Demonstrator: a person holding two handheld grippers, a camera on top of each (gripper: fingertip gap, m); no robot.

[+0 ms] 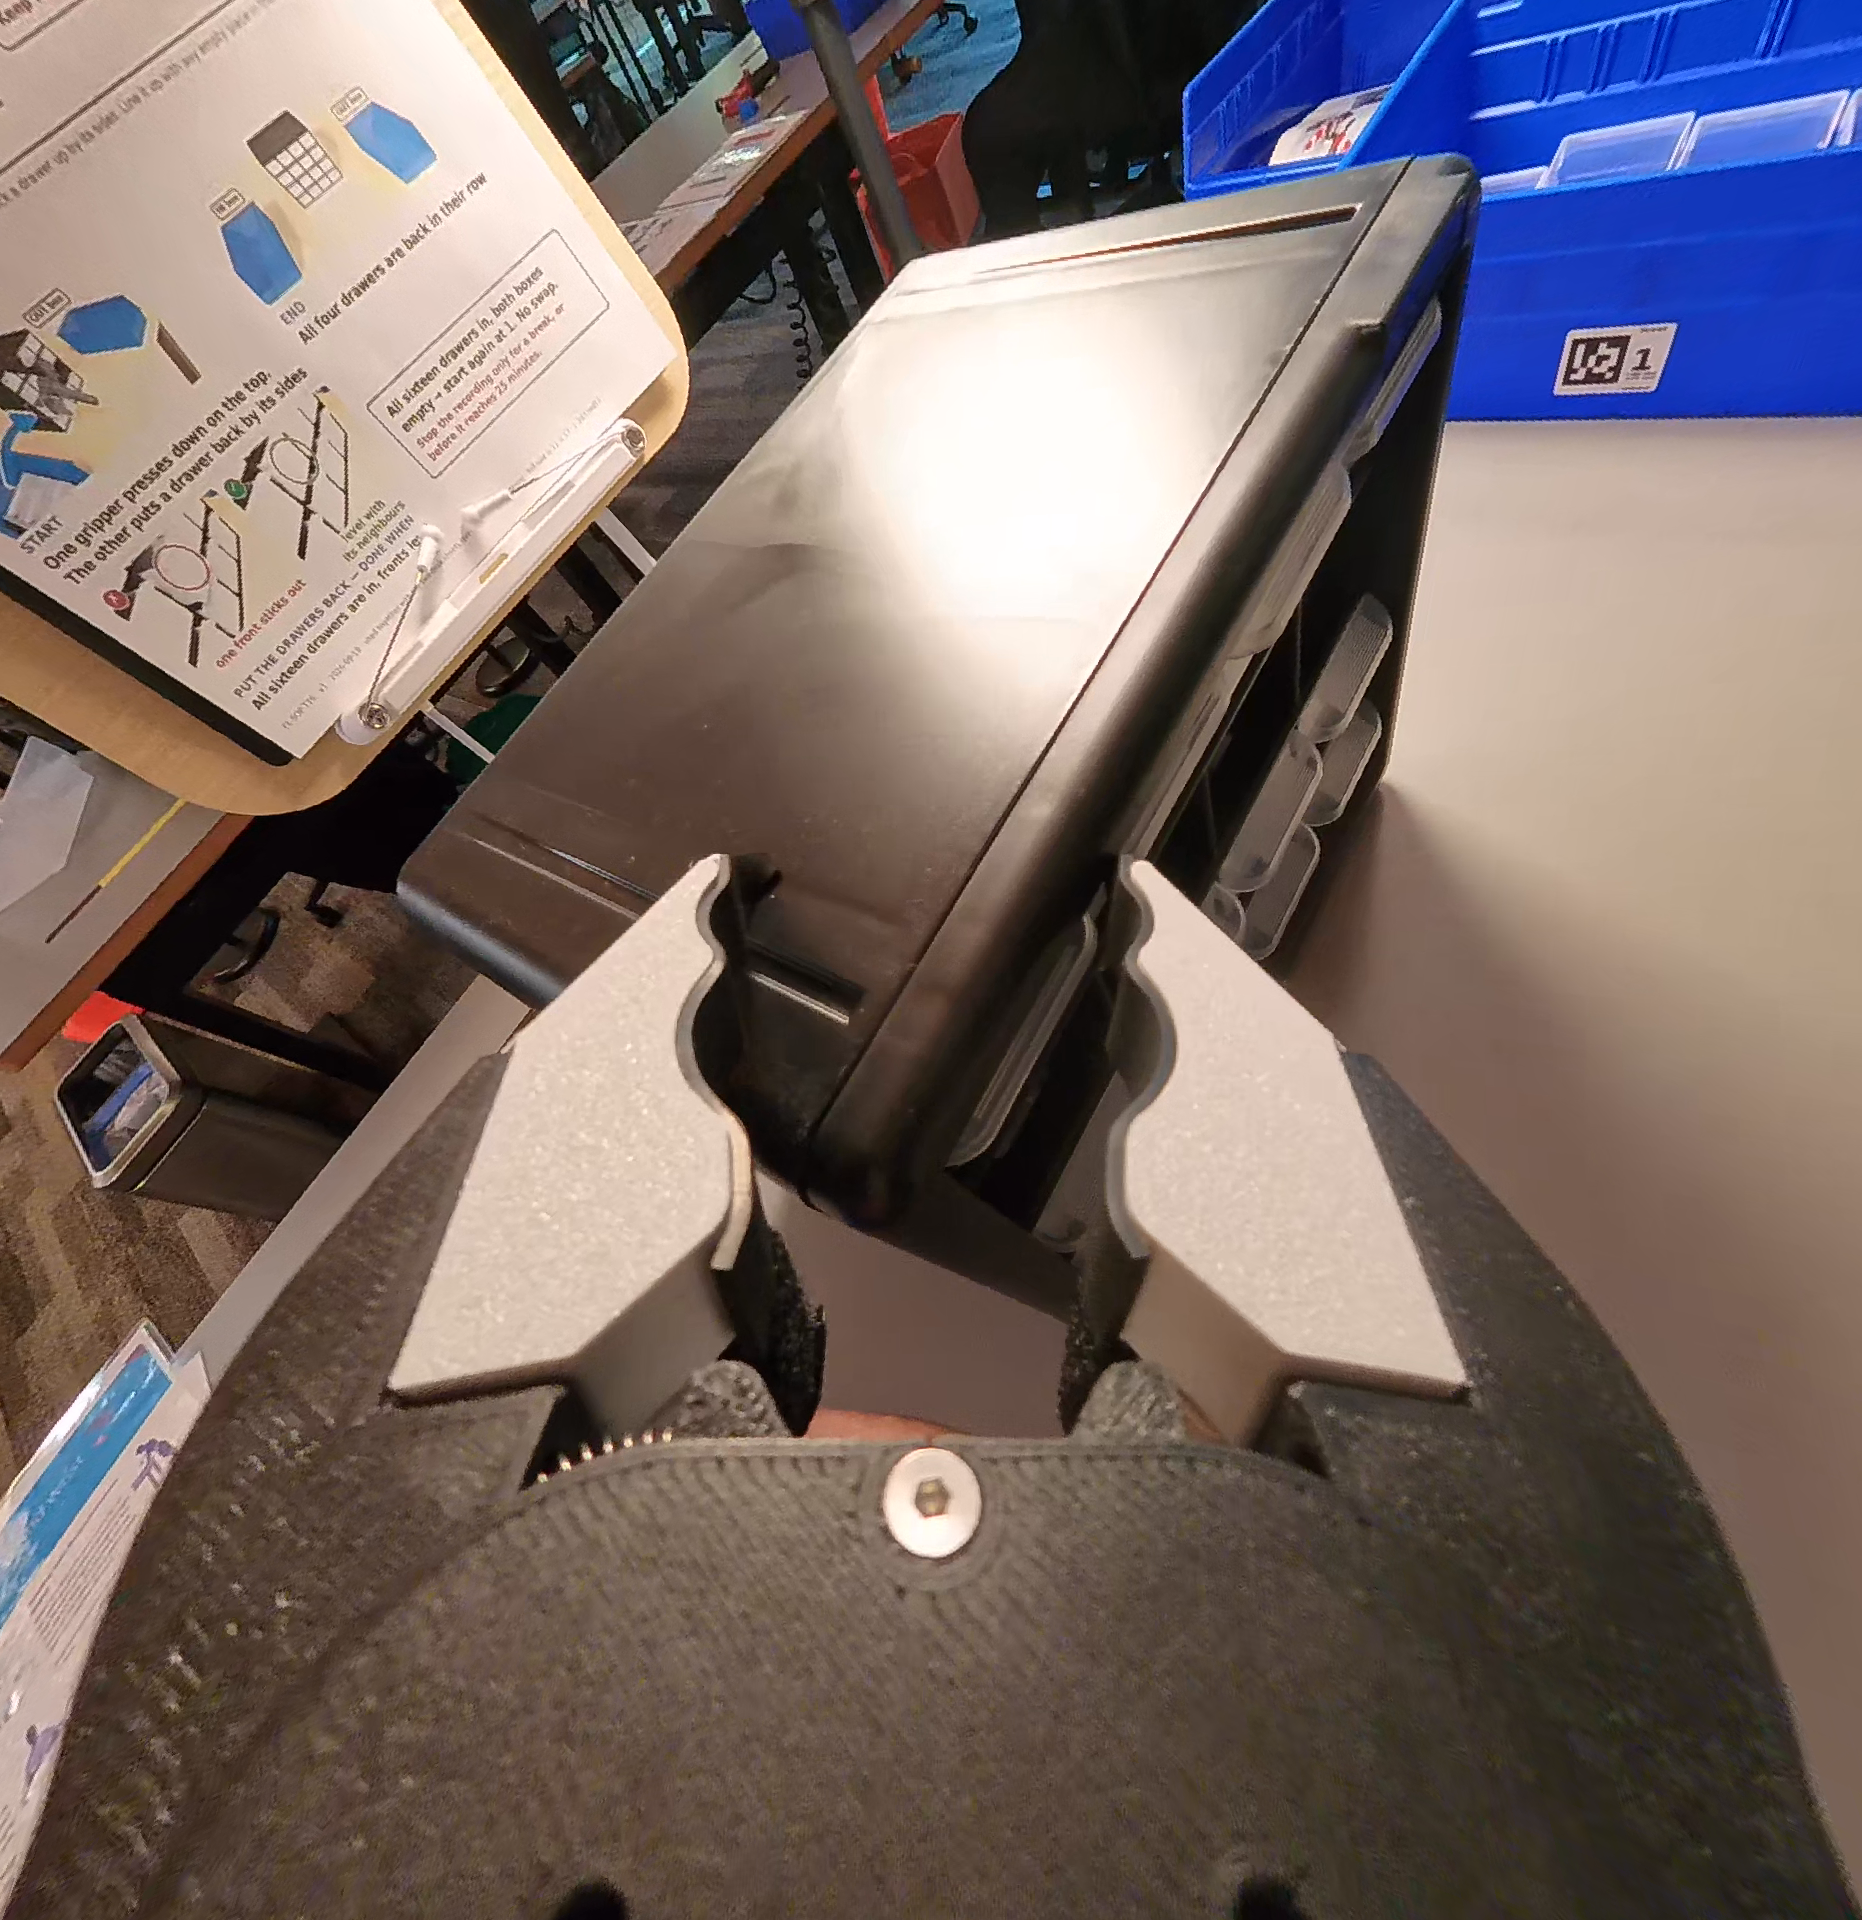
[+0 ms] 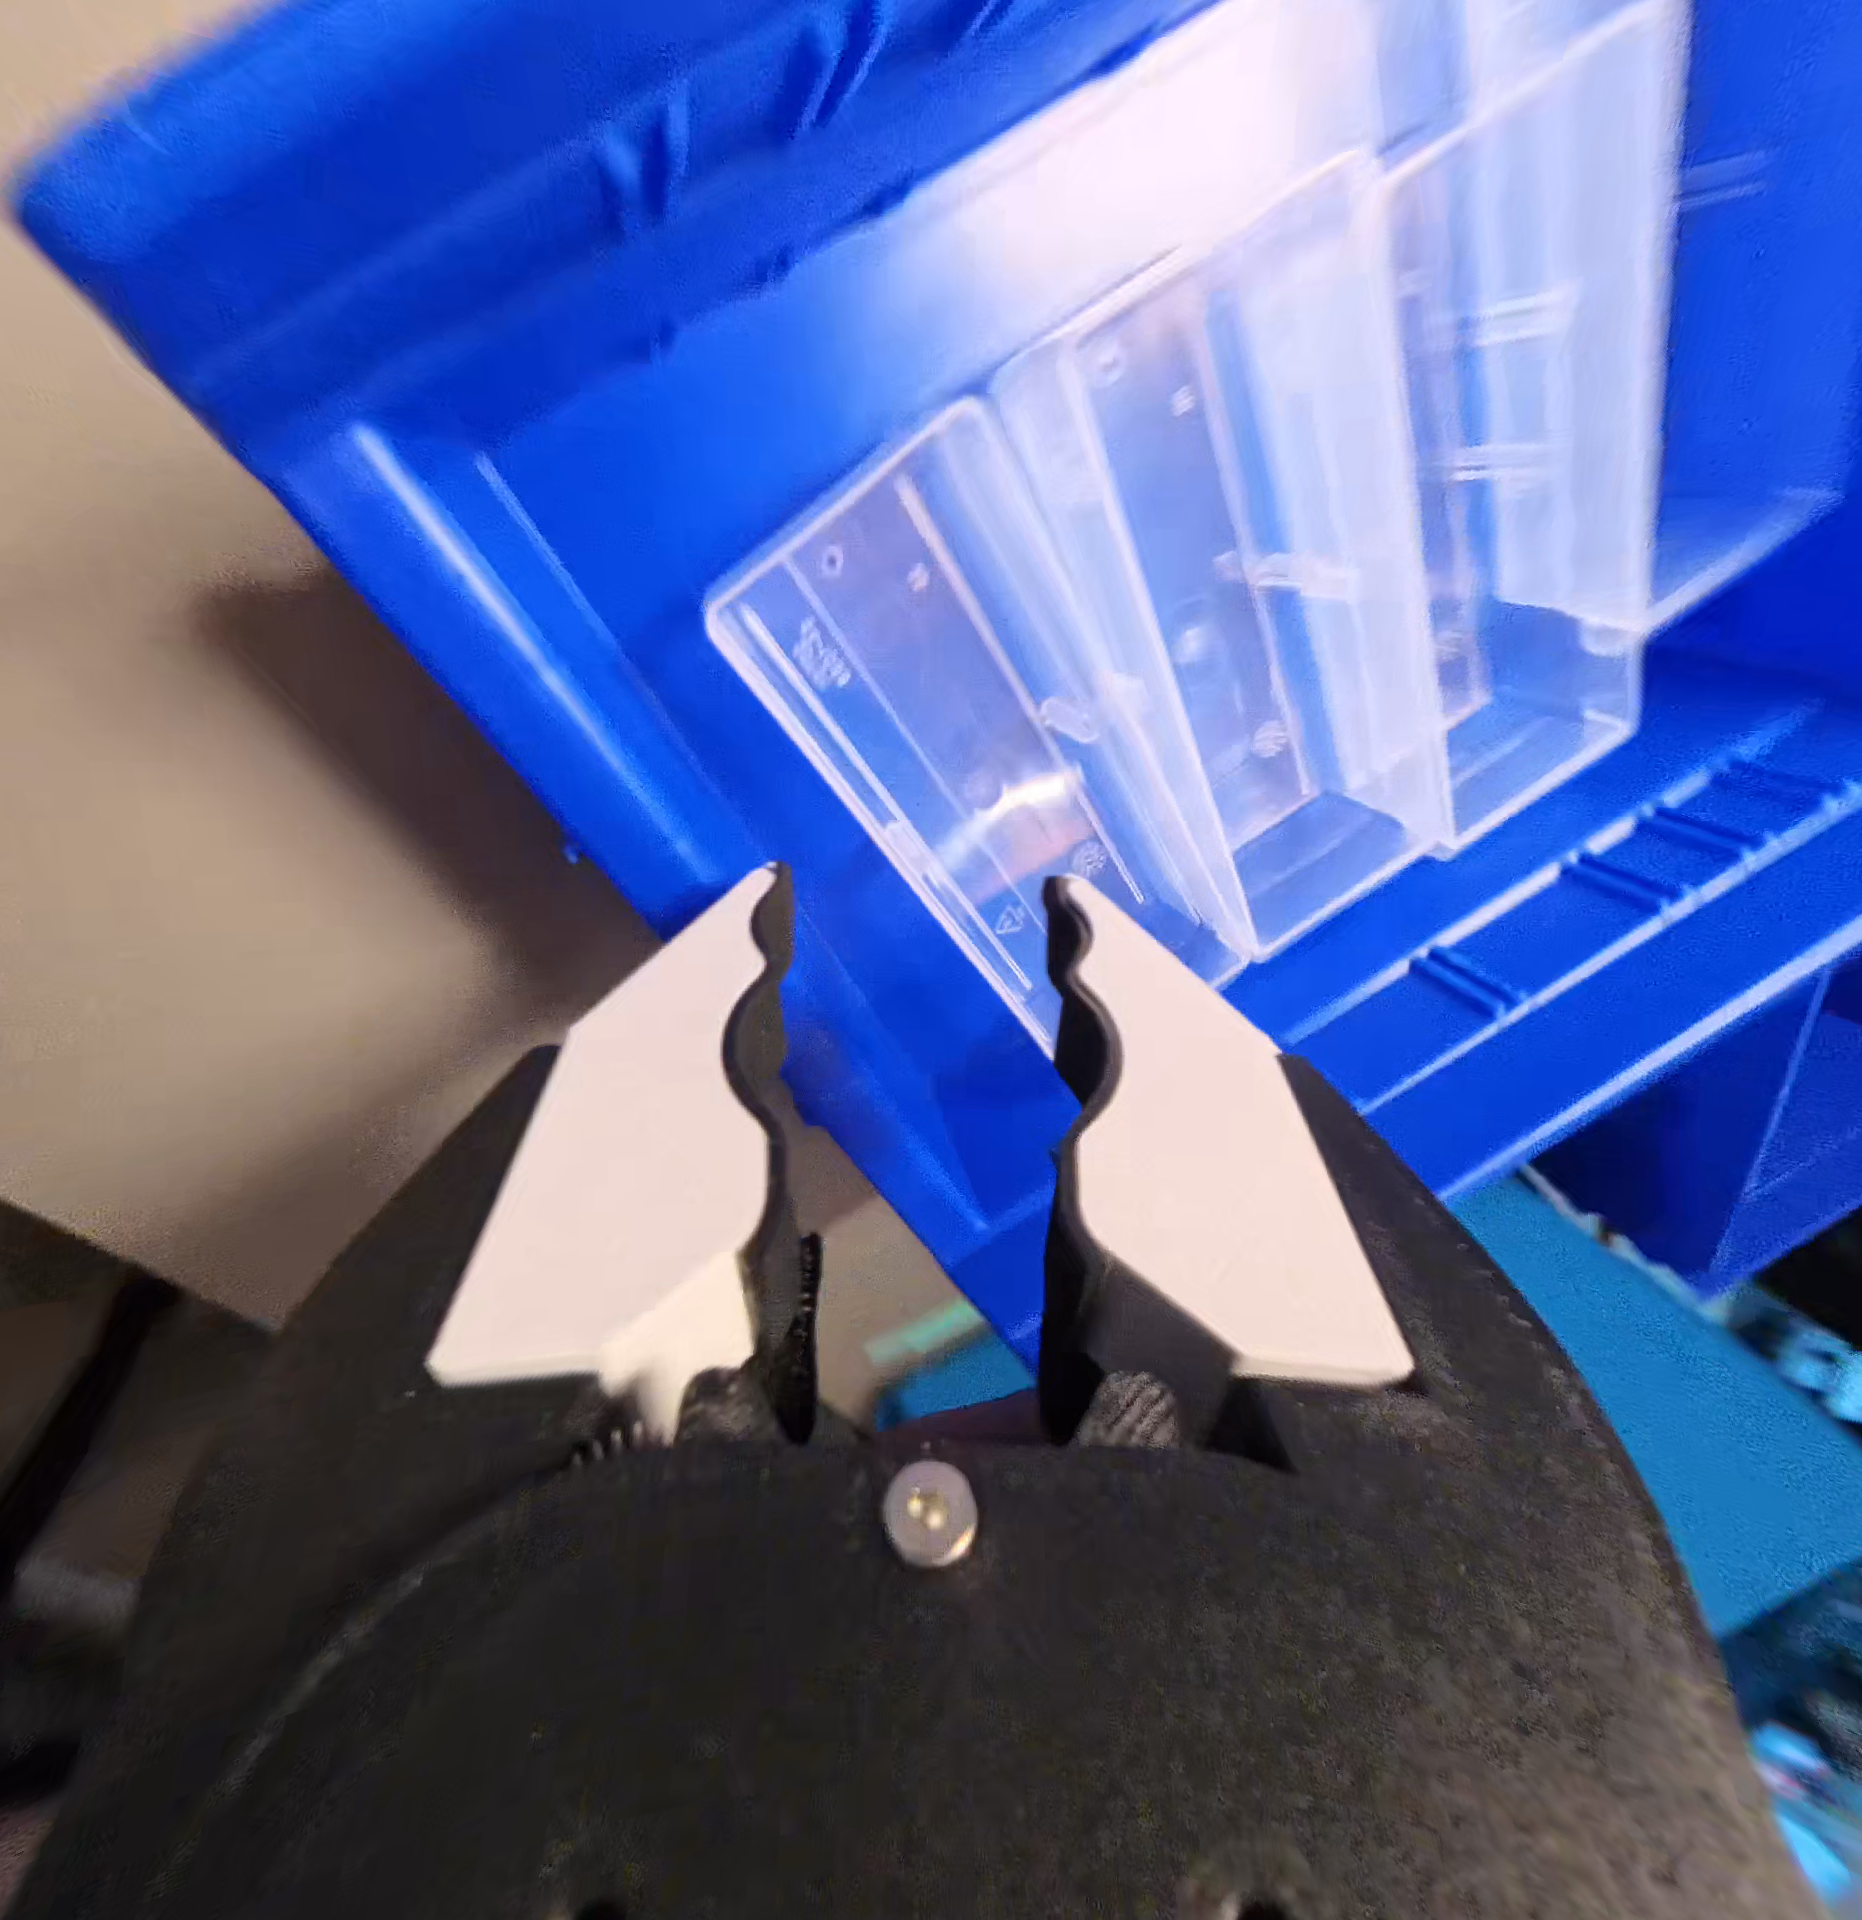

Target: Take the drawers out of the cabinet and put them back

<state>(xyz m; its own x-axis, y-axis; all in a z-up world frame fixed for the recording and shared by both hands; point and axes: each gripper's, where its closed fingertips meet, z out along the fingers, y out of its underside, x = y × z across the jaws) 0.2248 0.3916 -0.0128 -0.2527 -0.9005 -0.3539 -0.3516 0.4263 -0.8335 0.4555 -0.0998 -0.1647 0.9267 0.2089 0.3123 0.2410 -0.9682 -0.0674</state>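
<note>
Clear drawers (image 2: pixel 1270 582) being smeared by motion blur; blue bin (image 1: pixel 1675 208) being cropped at frame edge.

Black cabinet (image 1: pixel 1010 582) stood just ahead of the left tongs (image 1: pixel 922 1049), clear drawers showing in its front. Clear drawers (image 2: pixel 1270 623) lay bunched in blue bin (image 2: pixel 594 364) beyond the right tongs (image 2: pixel 916 987).
</note>
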